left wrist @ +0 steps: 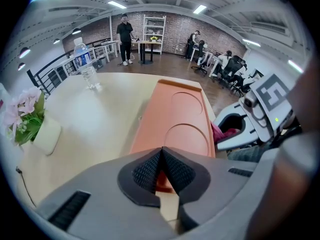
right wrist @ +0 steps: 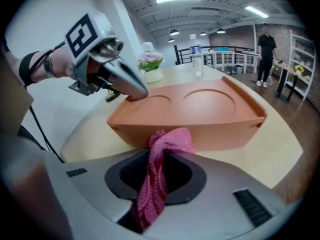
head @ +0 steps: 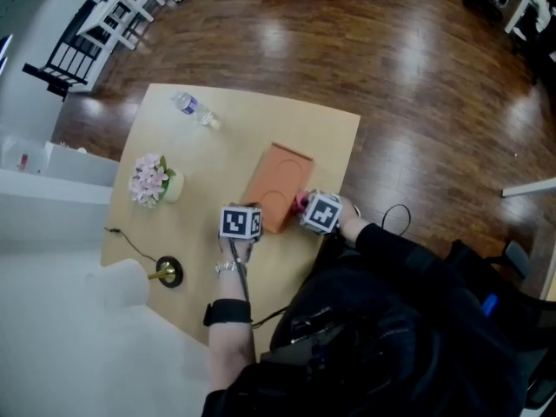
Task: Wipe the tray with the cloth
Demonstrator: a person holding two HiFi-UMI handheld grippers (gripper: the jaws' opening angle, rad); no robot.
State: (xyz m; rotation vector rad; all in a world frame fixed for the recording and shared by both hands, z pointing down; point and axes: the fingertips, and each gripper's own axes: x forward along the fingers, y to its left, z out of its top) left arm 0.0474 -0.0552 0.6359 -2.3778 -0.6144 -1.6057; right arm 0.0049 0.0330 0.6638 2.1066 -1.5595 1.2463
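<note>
1. Here's the tray: a terracotta-orange plastic tray [right wrist: 200, 104], long and shallow, with two round recesses pressed into its floor and a raised rim. The surface looks matte and bare.
2. It lies on the pale wooden desk [head: 217, 163], at about 4 o'clock from the desk's middle, with its long axis tilted.
3. The left hand-held gripper [left wrist: 161, 154] is at the tray's 7 o'clock corner. Its pads are pressed together, nipping the tray's near rim.
4. The right hand-held gripper [right wrist: 160, 156] is at the tray's 5 o'clock side, pinching a crumpled pink cloth [right wrist: 167, 140]. A bunch of cloth pokes out in front, right up against the tray's outer side wall. I can't tell whether it touches.
5. On room: the tray's right long side runs close to the desk edge at 3 o'clock, with dark wood floor [head: 417, 76] beyond. There is open desk at 9 o'clock, up to a white pot of pink flowers [head: 149, 179]. A clear plastic water bottle [head: 195, 109] stands well apart at 11 o'clock.
6. The head view hides both sets of jaws under the marker cubes, and only the gripper views show the grips. The right gripper view alone shows the tray's side wall. The left gripper view looks straight down both recesses.
</note>
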